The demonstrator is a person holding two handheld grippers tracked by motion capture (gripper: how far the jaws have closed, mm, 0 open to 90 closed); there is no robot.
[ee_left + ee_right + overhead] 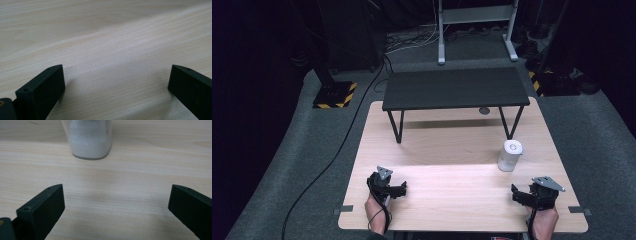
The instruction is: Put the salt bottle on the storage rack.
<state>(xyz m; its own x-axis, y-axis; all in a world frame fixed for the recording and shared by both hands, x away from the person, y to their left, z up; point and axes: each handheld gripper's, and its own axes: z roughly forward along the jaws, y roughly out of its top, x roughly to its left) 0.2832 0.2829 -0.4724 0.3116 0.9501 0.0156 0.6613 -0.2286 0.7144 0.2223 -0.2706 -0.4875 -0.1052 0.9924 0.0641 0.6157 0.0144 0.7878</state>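
So I had both claws parked low on the wooden table (452,195). The right gripper (116,202) had its jaws spread wide and empty, and so did the left gripper (116,82), which sat at about 8 o'clock on the tabletop with bare wood in front of it. The white jar (90,140) stood upright near the right edge, around 3 o'clock, just ahead of the right claw and slightly left of its centre line. My take: nudge left to centre it, go in low and level, and grip the body below the lid (512,147) so it wouldn't tip.

Tongs (116,86) spread wide — bare wooden table (112,37) between
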